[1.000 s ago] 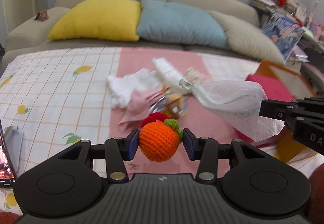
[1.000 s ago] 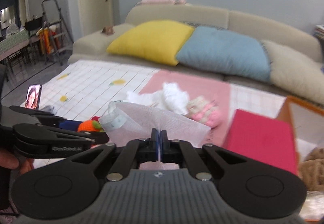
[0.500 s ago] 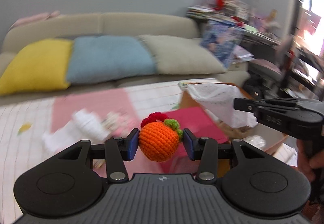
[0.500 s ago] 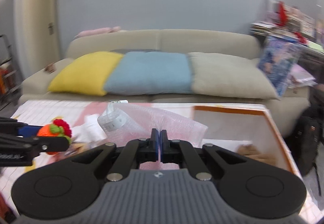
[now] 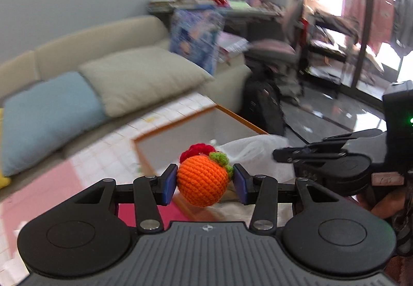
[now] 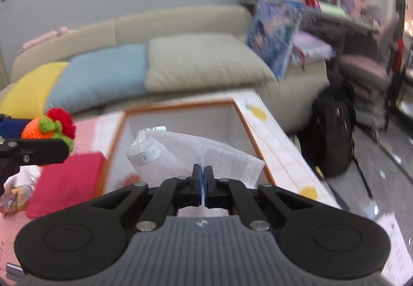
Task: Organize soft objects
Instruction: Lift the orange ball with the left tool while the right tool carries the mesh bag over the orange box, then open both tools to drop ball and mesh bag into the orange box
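1. While both tools hang above the table, the orange-rimmed open box with a pale interior (image 6: 180, 125) lies ahead of them: at about 12 o'clock from the right gripper (image 6: 205, 182), and at about 12 to 1 o'clock from the left gripper (image 5: 205, 184).
2. Left gripper: jaws part-open, clamped on the sides of a round orange crocheted fruit with a green and red top (image 5: 204, 180), held clear of the table.
3. Right gripper: jaws almost closed, pinching an edge of a white bubble-wrap pouch (image 6: 196, 154); its long axis runs from 10 o'clock to 4 o'clock, hanging over the box's opening.
4. Judgement: the right gripper is nearer the box, so the pouch is better placed for release; the fruit must travel towards 1 o'clock.
5. Obscured: the box floor is hidden behind the pouch and blurred; its near wall is cut off by the grippers. A red flat cushion (image 6: 67, 182) lies at 9 o'clock.
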Demonstrator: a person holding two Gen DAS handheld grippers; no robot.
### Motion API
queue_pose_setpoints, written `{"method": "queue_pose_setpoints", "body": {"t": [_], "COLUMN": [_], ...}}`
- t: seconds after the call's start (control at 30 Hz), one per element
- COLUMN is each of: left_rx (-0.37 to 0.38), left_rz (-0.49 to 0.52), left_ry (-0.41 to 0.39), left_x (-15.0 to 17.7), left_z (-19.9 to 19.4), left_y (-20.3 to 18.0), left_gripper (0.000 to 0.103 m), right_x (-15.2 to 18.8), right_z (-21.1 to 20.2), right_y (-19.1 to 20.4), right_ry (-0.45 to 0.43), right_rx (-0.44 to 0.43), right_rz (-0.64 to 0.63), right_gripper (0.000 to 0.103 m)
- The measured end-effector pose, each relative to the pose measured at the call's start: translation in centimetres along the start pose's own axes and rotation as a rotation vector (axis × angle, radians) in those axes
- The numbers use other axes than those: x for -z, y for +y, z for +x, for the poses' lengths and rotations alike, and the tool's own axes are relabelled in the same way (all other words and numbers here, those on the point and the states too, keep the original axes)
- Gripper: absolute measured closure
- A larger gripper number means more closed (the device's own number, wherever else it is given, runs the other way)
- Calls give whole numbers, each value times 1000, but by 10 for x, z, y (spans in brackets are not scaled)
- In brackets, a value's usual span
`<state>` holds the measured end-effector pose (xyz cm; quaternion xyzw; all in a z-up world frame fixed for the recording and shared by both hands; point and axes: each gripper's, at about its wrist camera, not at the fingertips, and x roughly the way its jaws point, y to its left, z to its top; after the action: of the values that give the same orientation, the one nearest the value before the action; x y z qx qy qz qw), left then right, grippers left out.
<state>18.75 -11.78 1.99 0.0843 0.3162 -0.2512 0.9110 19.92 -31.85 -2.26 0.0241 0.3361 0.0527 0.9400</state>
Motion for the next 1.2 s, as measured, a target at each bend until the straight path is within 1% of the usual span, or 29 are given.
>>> {"method": "queue_pose_setpoints", "body": {"t": [0.07, 0.17, 0.33, 0.5, 0.53, 0.6, 0.7, 0.8, 0.93, 1.03, 1.1, 1.17, 1.2], "left_rx": [32, 33, 19, 22, 26, 33, 44, 50, 55, 66, 67, 52, 44], "left_rz": [6, 33, 35, 60, 58, 51, 28, 19, 5, -37, -52, -52, -46], "left_ry": [50, 114, 195, 221, 225, 237, 237, 224, 182, 146, 121, 85, 64], "left_x": [0, 5, 16, 21, 22, 21, 21, 20, 19, 17, 16, 15, 14], "left_z": [18, 40, 66, 72, 73, 74, 73, 71, 62, 51, 42, 31, 24], "left_y": [-7, -17, -19, -21, -21, -19, -15, -11, -6, 0, 3, 4, 5], "left_gripper": [51, 51, 51, 51, 50, 49, 43, 38, 22, 21, 21, 21, 21], "right_x": [5, 11, 15, 22, 22, 23, 23, 21, 15, 10, 6, 1, -1], "right_z": [8, 19, 34, 39, 39, 39, 40, 37, 30, 21, 14, 5, 1], "right_y": [-8, -11, -10, -8, -8, -8, -8, -6, -5, -3, -1, 2, 4], "right_ry": [35, 68, 104, 138, 145, 155, 162, 158, 139, 117, 95, 64, 51], "right_rx": [-1, -6, -5, -4, -5, -1, 5, 7, 21, 32, 46, 60, 71], "right_rz": [6, -17, -90, -131, -134, -138, -146, -159, -155, -153, -149, -138, -133], "right_gripper": [103, 103, 103, 100, 96, 94, 94, 84, 64, 61, 54, 43, 41]}}
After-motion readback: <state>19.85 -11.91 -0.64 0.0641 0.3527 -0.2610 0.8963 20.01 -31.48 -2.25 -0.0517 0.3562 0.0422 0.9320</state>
